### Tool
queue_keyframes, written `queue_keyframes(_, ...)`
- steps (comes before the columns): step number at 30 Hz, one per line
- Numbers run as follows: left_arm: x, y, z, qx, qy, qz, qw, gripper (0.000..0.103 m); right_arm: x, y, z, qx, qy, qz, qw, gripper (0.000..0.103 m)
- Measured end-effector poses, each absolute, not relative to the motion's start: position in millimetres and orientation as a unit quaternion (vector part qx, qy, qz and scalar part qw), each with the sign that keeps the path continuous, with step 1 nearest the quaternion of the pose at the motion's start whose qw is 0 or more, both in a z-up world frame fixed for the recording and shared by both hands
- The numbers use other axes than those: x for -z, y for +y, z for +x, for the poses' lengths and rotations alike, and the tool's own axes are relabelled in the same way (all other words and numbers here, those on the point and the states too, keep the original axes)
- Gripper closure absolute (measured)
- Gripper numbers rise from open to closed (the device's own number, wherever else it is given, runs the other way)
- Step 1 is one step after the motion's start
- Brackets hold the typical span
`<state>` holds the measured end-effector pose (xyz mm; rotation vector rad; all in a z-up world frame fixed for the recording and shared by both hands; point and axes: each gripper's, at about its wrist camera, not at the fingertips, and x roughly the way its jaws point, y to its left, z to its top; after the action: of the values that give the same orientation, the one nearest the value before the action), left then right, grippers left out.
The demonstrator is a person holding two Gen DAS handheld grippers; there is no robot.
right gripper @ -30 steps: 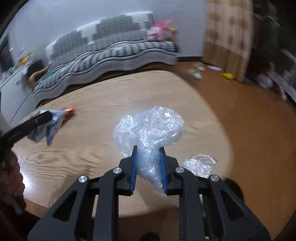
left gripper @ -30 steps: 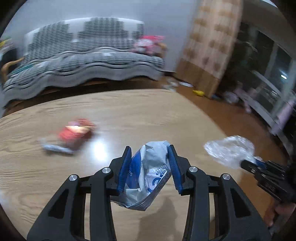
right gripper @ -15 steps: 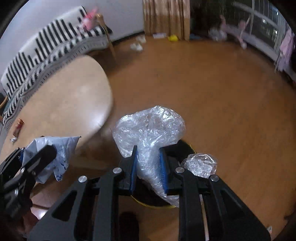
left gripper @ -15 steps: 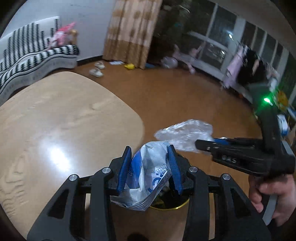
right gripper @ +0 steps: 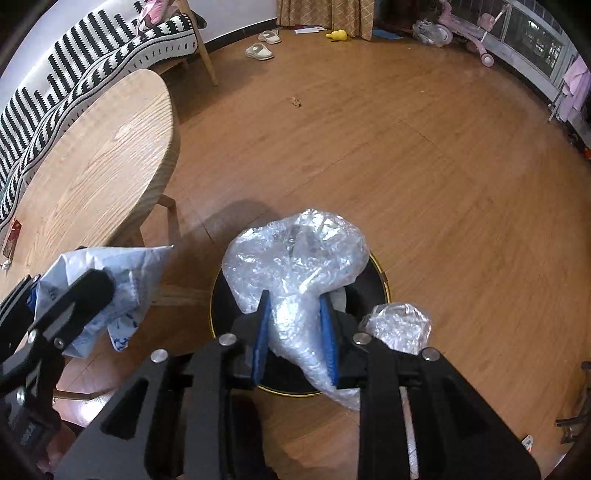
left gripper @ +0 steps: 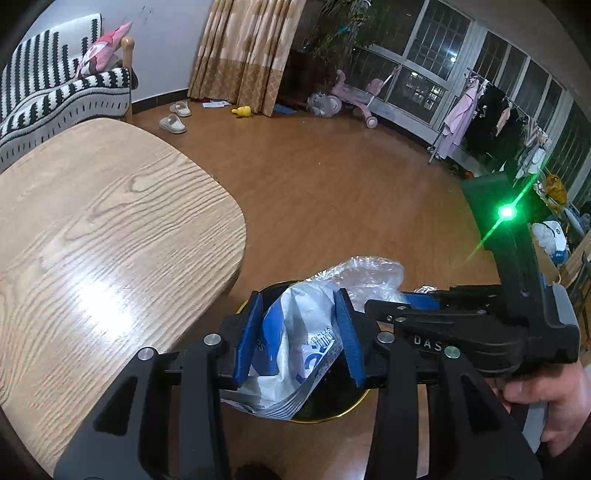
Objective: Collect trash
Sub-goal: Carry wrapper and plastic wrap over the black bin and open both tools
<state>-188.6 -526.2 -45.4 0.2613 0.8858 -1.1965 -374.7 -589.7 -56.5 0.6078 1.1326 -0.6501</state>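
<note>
My left gripper (left gripper: 297,336) is shut on a crumpled white and blue wrapper (left gripper: 295,343), which also shows in the right wrist view (right gripper: 110,291). My right gripper (right gripper: 295,332) is shut on a wad of clear plastic wrap (right gripper: 295,258), seen in the left wrist view (left gripper: 369,277) too. Both hang over a round black bin with a gold rim (right gripper: 380,277) on the floor, partly hidden in the left wrist view (left gripper: 332,402). A red wrapper (right gripper: 11,236) lies on the far end of the wooden table (right gripper: 92,155).
The wooden table (left gripper: 92,240) edge is just left of the bin. A striped sofa (right gripper: 74,66) stands behind it. Slippers (right gripper: 260,50), a yellow toy (right gripper: 336,35) and a pink tricycle (left gripper: 354,99) lie on the wood floor farther off.
Both grippers have swung from over the table to the right and down over the bin, each still holding its piece of trash.
</note>
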Motion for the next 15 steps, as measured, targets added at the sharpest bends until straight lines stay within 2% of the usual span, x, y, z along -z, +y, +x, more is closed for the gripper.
queue_keyframes(1, 47, -527, -187, 0.543, 0.404, 0.118, 0.727, 0.063, 55, -585, -369, 0.299, 0.518, 0.279, 0.751, 0.07)
queue_keyframes(2, 49, -529, -185, 0.542, 0.406, 0.118, 0.727, 0.063, 54, -586, -370, 0.302, 0.516, 0.281, 0.751, 0.057)
queue_keyframes(4, 52, -530, -187, 0.54, 0.41, 0.117, 0.726, 0.063, 52, -586, -369, 0.306, 0.511, 0.279, 0.753, 0.045)
queue_keyframes(15, 62, -549, -195, 0.548, 0.42, 0.12, 0.713, 0.063, 43, -594, -386, 0.335, 0.486, 0.295, 0.751, 0.043)
